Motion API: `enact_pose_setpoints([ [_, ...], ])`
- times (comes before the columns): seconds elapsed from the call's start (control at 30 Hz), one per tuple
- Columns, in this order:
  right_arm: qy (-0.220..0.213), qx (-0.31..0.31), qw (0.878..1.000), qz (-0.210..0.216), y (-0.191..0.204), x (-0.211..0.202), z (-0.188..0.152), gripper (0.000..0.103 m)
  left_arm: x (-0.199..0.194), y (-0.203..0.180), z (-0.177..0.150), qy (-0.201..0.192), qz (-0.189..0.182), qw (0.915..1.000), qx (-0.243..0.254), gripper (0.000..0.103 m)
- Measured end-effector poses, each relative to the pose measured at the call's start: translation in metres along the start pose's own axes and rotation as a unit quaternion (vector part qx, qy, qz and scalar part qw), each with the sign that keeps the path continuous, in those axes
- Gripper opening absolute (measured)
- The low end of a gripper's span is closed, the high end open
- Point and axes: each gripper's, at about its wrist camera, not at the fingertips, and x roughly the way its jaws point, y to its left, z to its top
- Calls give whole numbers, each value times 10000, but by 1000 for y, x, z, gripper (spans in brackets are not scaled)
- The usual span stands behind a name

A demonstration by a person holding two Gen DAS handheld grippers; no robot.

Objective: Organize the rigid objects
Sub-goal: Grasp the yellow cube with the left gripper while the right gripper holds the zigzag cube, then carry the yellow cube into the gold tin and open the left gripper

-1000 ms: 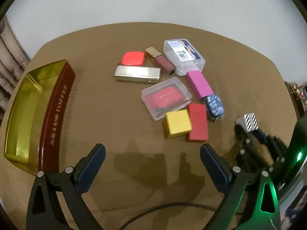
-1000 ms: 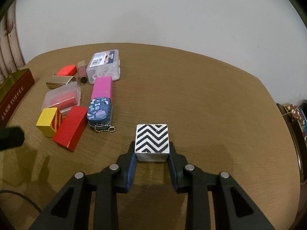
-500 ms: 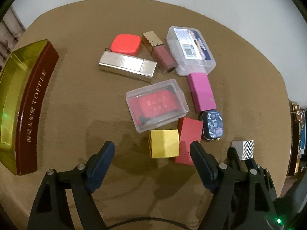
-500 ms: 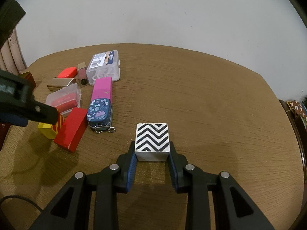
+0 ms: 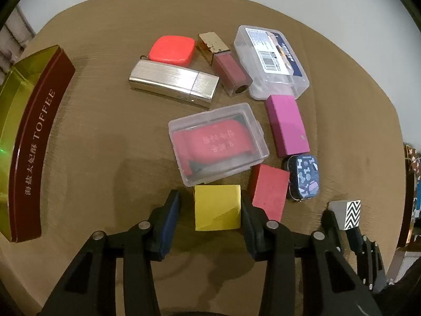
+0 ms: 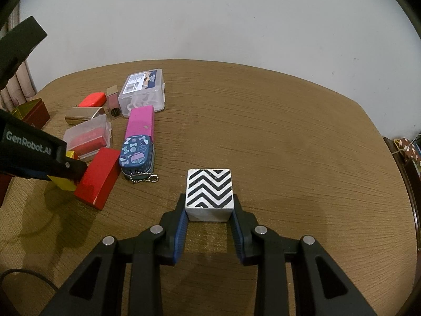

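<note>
A yellow cube (image 5: 217, 206) rests on the brown table, and my left gripper (image 5: 210, 202) reaches down around it with jaws closing. The right pad touches the cube's side, while a gap still shows at the left pad. In the right wrist view the same cube (image 6: 64, 183) peeks out under the left gripper's black finger (image 6: 68, 169). My right gripper (image 6: 209, 205) is shut on a black-and-white zigzag cube (image 6: 209, 188), held just over the table. That cube (image 5: 347, 213) also shows at the lower right of the left wrist view.
A red block (image 5: 269, 192) lies right against the yellow cube's right side, and a clear case (image 5: 218, 142) with a red item lies just beyond. Further off are a blue patterned tin (image 5: 304, 180), a pink block (image 5: 286, 126), a silver case (image 5: 173, 80) and a labelled clear box (image 5: 271, 60). An open toffee tin (image 5: 34, 137) stands at the left.
My left gripper has come down and forward over the yellow cube, and its jaws have narrowed from wide apart to close around it. The right gripper and its zigzag cube have stayed still.
</note>
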Motion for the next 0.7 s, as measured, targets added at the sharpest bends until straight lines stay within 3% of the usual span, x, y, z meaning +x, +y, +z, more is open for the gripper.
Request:
enact_pose_setpoints([
  [0.07, -2, -1, 10000, -1, 1, 0, 0, 31, 1, -2, 1, -66, 11, 9999, 84, 37],
  [0.13, -3, 0, 10000, 1, 0, 0, 0, 31, 4, -4, 0, -70, -46, 9999, 143, 28],
  [0.4, -4, -14, 10000, -14, 2, 1, -1, 31, -10, -22, -7, -266, -81, 9982, 530, 27],
  [0.7, -2, -17, 10000, -23, 2, 1, -1, 31, -48, -26, -19, -838, 157, 9903, 1101, 27],
])
